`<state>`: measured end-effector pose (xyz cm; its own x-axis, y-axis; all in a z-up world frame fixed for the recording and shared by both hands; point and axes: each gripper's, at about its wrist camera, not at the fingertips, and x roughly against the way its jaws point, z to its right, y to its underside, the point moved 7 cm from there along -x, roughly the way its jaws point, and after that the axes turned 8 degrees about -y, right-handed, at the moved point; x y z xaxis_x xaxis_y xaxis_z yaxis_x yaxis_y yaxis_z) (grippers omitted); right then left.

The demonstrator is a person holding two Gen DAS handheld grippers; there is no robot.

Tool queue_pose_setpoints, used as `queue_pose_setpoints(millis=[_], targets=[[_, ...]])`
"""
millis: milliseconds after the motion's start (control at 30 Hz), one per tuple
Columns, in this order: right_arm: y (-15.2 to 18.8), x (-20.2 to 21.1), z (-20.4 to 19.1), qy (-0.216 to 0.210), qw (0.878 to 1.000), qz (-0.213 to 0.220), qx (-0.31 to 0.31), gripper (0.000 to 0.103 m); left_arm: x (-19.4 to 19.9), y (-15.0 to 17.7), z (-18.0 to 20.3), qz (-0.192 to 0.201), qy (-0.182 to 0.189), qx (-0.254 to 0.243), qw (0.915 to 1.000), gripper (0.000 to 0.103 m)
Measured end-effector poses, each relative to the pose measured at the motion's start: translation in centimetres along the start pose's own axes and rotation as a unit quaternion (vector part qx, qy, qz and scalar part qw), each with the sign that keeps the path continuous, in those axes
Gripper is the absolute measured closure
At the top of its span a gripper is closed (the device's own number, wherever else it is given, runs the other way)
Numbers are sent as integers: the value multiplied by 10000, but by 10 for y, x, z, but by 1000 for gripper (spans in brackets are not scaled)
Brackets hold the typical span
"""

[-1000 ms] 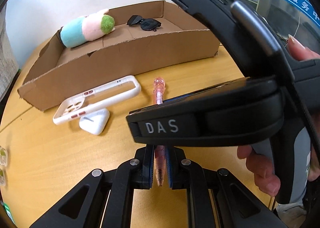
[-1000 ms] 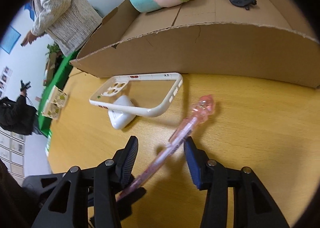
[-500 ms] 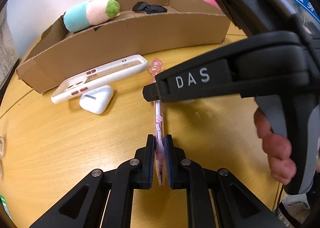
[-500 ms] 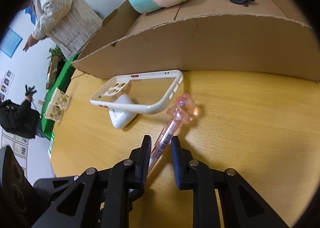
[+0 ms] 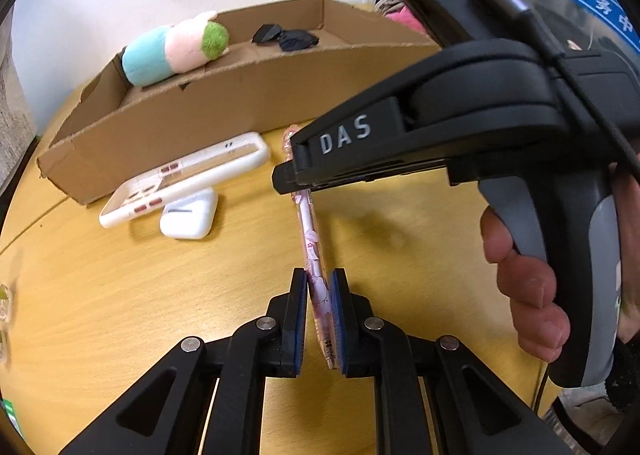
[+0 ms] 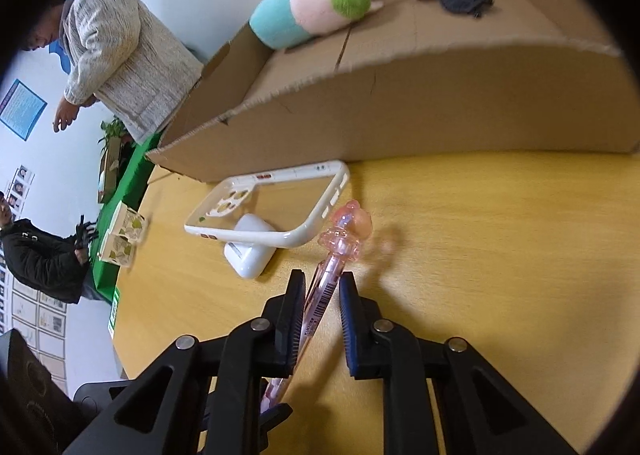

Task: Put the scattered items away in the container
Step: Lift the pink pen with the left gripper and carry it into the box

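Note:
A pink pen (image 5: 312, 239) with a charm on its top (image 6: 348, 227) is held over the wooden table by both grippers. My left gripper (image 5: 319, 287) is shut on its lower end. My right gripper (image 6: 322, 287) is closing its jaws on the barrel just below the charm, pads against it; its black tip (image 5: 292, 181) shows in the left wrist view. Behind stands the cardboard box (image 5: 240, 95) (image 6: 440, 107) holding a plush toy (image 5: 176, 47) and black sunglasses (image 5: 286, 37). A white phone case (image 5: 188, 179) leans on a white earbud case (image 5: 188, 215) beside the pen.
A hand (image 5: 524, 287) grips the right gripper's handle. Two people stand beyond the table's left edge (image 6: 104, 55), by a green surface (image 6: 132, 183). Patterned paper cups (image 6: 124, 235) sit at that edge. Bare tabletop (image 6: 500, 255) lies right of the pen.
The right gripper's jaws, open around the pen a second ago, have come together on it. The left gripper has kept its hold on the pen's lower end.

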<state>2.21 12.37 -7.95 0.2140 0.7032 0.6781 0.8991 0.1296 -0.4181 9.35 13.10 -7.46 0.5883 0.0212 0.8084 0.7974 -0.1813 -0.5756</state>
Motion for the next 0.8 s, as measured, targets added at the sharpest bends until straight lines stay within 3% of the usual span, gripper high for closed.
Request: queue_pose_setpoints(millis=[300,800], targets=[[-44,42,-33,110,9969,535,560,91,15,-50,-20,387,268,342,9983,91],[-152,29,-95,-256,9896,756,1197,91,18,-143,-98,881,-318,627,9936,91]])
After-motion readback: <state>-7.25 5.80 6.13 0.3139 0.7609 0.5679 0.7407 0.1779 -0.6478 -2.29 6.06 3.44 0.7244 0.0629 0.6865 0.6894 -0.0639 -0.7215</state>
